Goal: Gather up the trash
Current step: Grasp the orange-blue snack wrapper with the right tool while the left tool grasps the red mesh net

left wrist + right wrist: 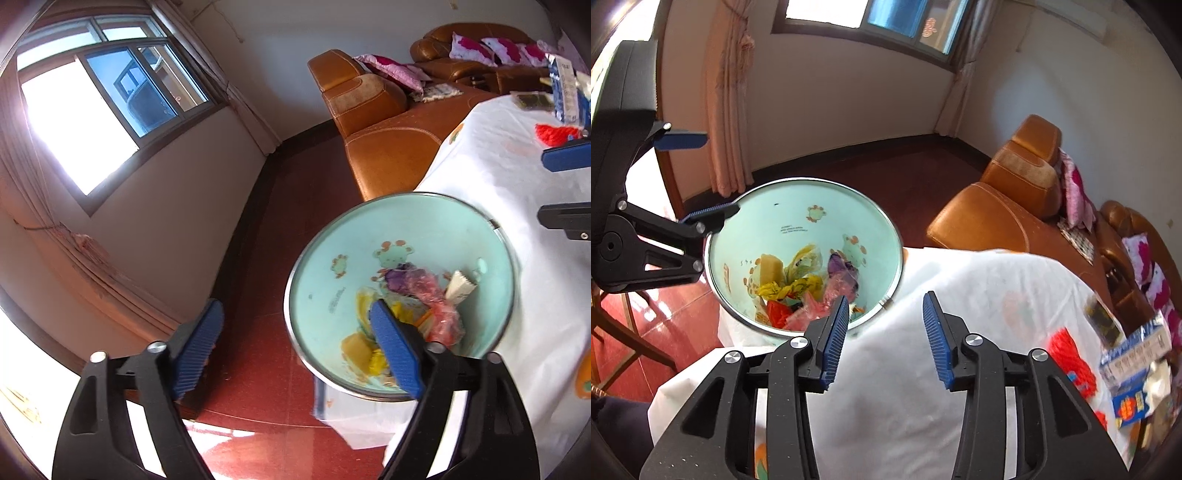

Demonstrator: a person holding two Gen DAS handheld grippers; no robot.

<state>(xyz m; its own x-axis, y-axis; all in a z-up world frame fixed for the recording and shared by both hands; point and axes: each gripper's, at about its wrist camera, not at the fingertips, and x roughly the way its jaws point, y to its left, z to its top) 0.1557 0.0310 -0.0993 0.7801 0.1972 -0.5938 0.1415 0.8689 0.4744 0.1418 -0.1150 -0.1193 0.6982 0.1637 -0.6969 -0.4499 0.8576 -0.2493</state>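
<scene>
Both tongs, left (295, 343) and right (884, 334), hang spread and empty by the trash bin (746, 206); remaining wrappers (1134, 354) on the table (960, 295) demand firm, centred pinches.

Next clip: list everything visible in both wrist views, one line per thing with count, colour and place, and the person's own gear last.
bin: one, pale green with cartoon prints, on the floor at the table edge
trash in bin: several crumpled wrappers, yellow, red, pink, purple
tablecloth: one, white, covering the table
red item: one, on the cloth, too blurred to identify
blue packets: a few, on the cloth's far right
sofa: brown leather, beyond the table
cushions: several, pink and white, on the sofa
window: one, by the curtain
curtain: pinkish
floor: dark red
left gripper: black, blue pads, jaws open, one pad over the bin
right gripper: black, blue pads, jaws open, empty, over the cloth
</scene>
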